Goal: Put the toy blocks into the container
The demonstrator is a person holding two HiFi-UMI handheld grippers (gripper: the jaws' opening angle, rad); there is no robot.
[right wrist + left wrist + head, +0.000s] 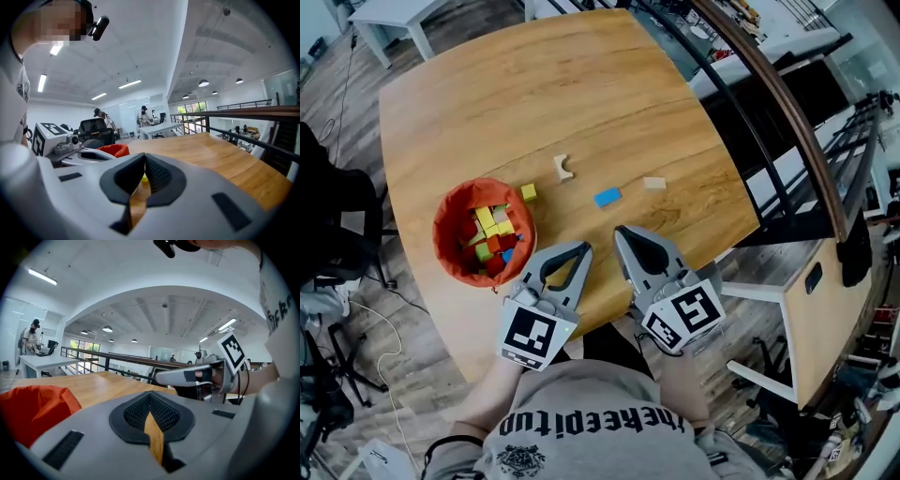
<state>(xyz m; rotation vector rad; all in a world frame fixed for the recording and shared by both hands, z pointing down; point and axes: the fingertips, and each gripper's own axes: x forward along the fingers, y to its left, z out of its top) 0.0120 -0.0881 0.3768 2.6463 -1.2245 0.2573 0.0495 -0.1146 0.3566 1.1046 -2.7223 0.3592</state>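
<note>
- Blocks of red, yellow, green and blue are heaped inside the orange container [443, 214], and four more lie loose on the wooden desk [581, 84].
- Seen from the head view, the orange container sits near the desk's left edge, with its soft rim rolled outward.
- Just beside that rim, on its right, rests a yellow block [528, 193]. Whether it touches the rim cannot be told.
- Further right and further from the person lies an arch-shaped wooden block [563, 168], apart from the rest.
- Near the middle of the desk a blue block [607, 197] lies flat.
- Right of it, and apart from it, lies a beige block [653, 184].
- Over the desk's near edge, just right of the container, hangs the left gripper [581, 248], pointing away from the person. Its jaws are closed on each other with nothing between them, and only a thin slit shows the wood beyond.
- Alongside it, near but not touching, is the right gripper [622, 232], its tip towards the blue block and short of it. Its jaws are likewise pressed together and hold nothing.
- Through the right gripper's slit a speck of yellow shows on the desk past the tips. It is too small to tell which block it is.
</note>
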